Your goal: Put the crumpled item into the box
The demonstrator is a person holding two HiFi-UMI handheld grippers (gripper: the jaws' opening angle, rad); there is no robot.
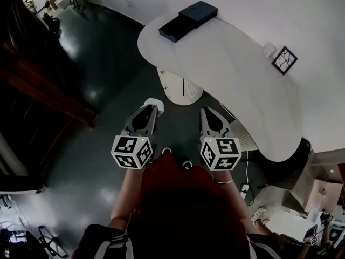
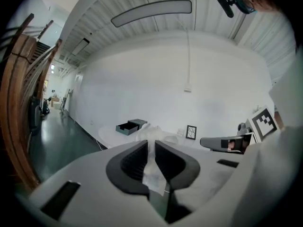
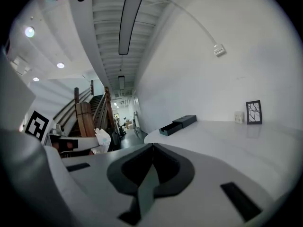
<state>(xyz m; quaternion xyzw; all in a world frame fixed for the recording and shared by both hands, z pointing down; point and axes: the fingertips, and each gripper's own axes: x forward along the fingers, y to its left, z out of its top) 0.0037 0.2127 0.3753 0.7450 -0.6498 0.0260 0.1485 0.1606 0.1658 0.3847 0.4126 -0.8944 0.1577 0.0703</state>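
Note:
A white crumpled item [image 2: 152, 169] is pinched between the jaws of my left gripper [image 2: 150, 144], which is shut on it. In the head view the crumpled item [image 1: 155, 103] shows at the tip of the left gripper [image 1: 153, 109], held over the dark floor short of the table. The dark open box [image 1: 177, 28] lies at the far end of the white table [image 1: 237, 74], its lid [image 1: 198, 11] beside it. My right gripper [image 1: 208, 111] is level with the left one, and its jaws [image 3: 152, 147] are shut with nothing in them. The box [image 3: 177, 125] is well ahead of both grippers.
A small black picture frame [image 1: 284, 60] and a small white object [image 1: 268, 49] stand by the wall on the table. A white ribbed pedestal [image 1: 180, 89] holds up the table. Dark wooden stairs [image 1: 43, 90] rise at the left. The floor [image 1: 102, 53] is dark and glossy.

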